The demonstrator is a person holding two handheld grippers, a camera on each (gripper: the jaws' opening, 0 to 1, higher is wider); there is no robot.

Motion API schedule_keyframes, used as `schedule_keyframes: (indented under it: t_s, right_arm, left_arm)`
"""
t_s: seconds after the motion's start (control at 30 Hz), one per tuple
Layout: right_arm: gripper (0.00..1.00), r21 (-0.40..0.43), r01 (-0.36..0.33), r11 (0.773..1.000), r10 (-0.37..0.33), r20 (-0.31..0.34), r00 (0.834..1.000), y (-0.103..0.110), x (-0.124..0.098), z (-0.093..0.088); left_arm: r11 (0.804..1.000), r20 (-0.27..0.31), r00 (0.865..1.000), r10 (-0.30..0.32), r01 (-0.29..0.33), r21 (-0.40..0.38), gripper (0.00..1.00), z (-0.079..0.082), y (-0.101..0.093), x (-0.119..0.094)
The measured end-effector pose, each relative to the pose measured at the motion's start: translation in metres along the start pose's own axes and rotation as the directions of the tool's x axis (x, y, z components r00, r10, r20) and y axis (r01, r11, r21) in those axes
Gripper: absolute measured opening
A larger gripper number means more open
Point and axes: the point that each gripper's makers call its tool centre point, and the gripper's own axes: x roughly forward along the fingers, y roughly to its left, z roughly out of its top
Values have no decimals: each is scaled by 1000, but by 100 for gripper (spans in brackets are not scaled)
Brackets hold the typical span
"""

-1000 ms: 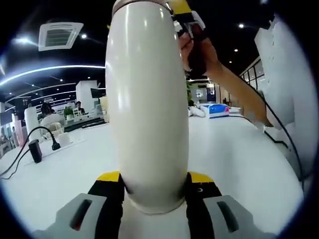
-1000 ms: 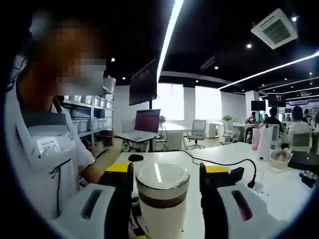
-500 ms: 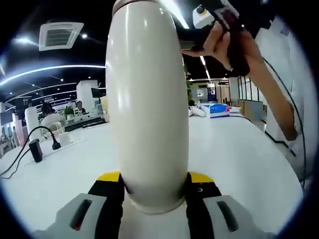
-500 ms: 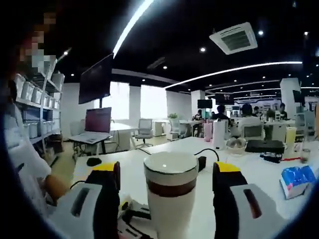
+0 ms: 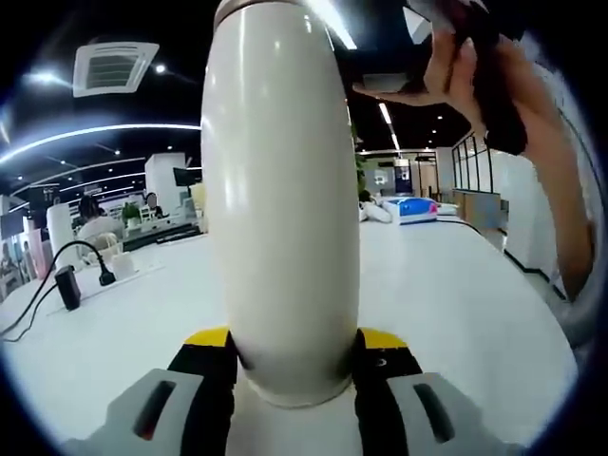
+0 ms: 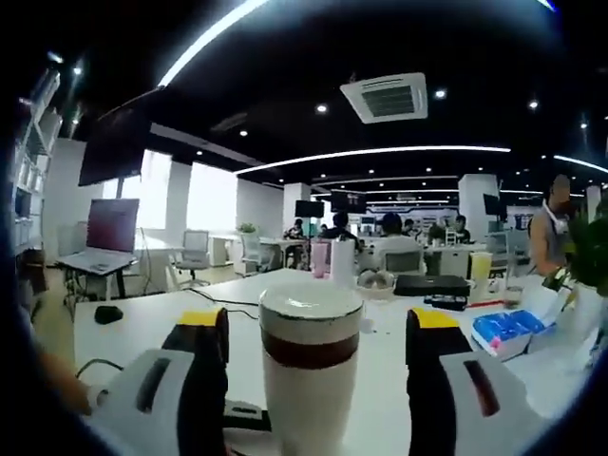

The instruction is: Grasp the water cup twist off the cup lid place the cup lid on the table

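Observation:
The water cup point(image 5: 280, 199), tall and cream-white, stands upright between the jaws of my left gripper point(image 5: 294, 347), which is shut on its lower body. In the right gripper view the cup's top has a white lid point(image 6: 311, 304) above a brown band point(image 6: 311, 349). My right gripper point(image 6: 313, 332) is open, one jaw on each side of the lid with a gap to it on both sides. In the left gripper view a hand point(image 5: 494, 85) holds the right gripper point(image 5: 408, 57) by the cup's top, at the upper right.
The white table point(image 5: 456, 294) carries a black plug and cable point(image 5: 66, 285) and a blue pack point(image 5: 410, 209). The right gripper view has a laptop point(image 6: 95, 237), a mouse point(image 6: 107, 313), a blue tissue pack point(image 6: 503, 328), a black box point(image 6: 432, 285) and seated people behind.
My right gripper's jaws have spread off the lid, and it has swung round the cup, so its view has panned across the room. The left gripper and cup have stayed still.

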Motion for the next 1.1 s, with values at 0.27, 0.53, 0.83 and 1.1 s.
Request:
schedule_keyframes:
  t_s: [0.27,0.53,0.83,1.1]
  right_arm:
    - [63,-11,-8,1000,8,23,1000,6,2,3]
    - [54,4,-5,1000,5,39,999,5,0,7]
    - [44,5,-6,1000,6,65,998,2,-5,14]
    - [44,-17,-33,999,34,62,997,5,-4,14]
  left_arm:
    - [1000,0,1000,1,-1,0,50,0,0,0]
    - [1000,-1,1000,2,-2,-1,50,0,-1,0]
    - [1000,-1,1000,4,-4,1,50,0,0,0]
    - [1000,-2,1000,5,-5,-1,50,-1,0,0]
